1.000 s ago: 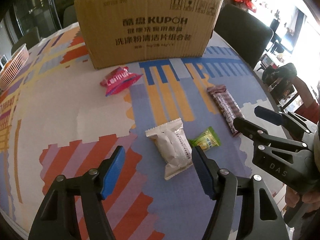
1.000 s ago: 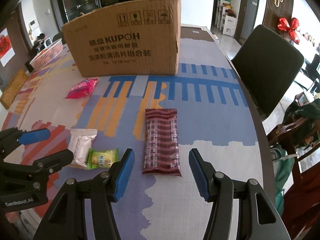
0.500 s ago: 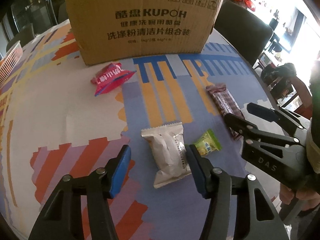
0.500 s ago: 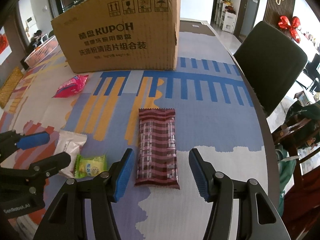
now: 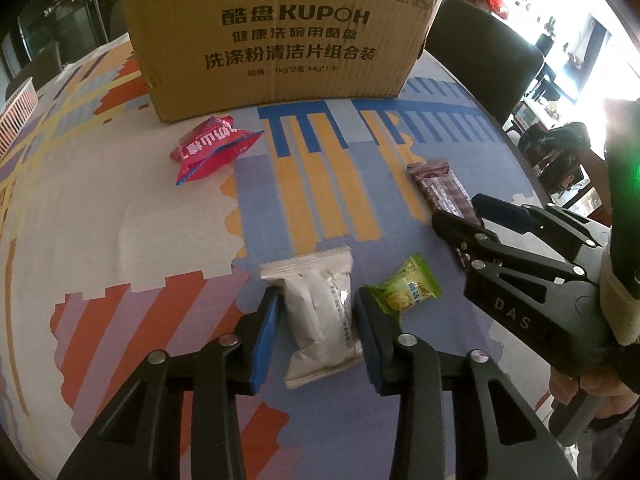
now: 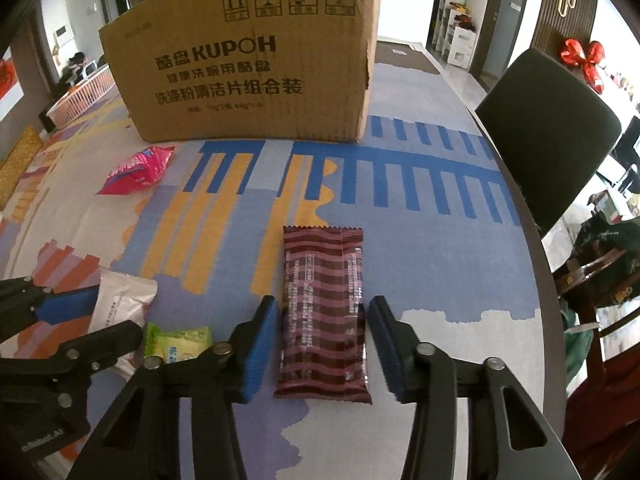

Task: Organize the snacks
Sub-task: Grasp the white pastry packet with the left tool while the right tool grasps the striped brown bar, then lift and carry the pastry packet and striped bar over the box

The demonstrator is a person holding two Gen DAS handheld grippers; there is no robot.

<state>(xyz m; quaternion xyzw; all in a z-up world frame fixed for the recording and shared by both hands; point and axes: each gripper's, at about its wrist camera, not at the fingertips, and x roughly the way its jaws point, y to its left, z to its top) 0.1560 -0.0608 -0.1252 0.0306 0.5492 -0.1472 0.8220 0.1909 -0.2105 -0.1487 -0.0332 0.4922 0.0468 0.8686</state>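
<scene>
My left gripper (image 5: 316, 312) is open, its blue pads on either side of a white snack packet (image 5: 320, 316) that lies on the table. A small green candy packet (image 5: 408, 290) lies just right of it. My right gripper (image 6: 322, 320) is open and straddles the near end of a maroon striped snack bar (image 6: 324, 312). A pink snack bag (image 5: 210, 148) lies near the cardboard box (image 5: 280, 28), which stands upright at the back. The white packet (image 6: 120, 300) and the green packet (image 6: 180, 344) also show in the right wrist view.
The patterned tablecloth (image 5: 120, 220) covers a round table. A dark chair (image 6: 548, 128) stands at the right edge. A pink-white basket (image 6: 84, 92) sits far left. The table's right rim (image 6: 536, 264) is close to the maroon bar.
Both grippers have moved forward and down. The left pads now flank the white packet and the right pads flank the maroon bar. Both jaw gaps have narrowed.
</scene>
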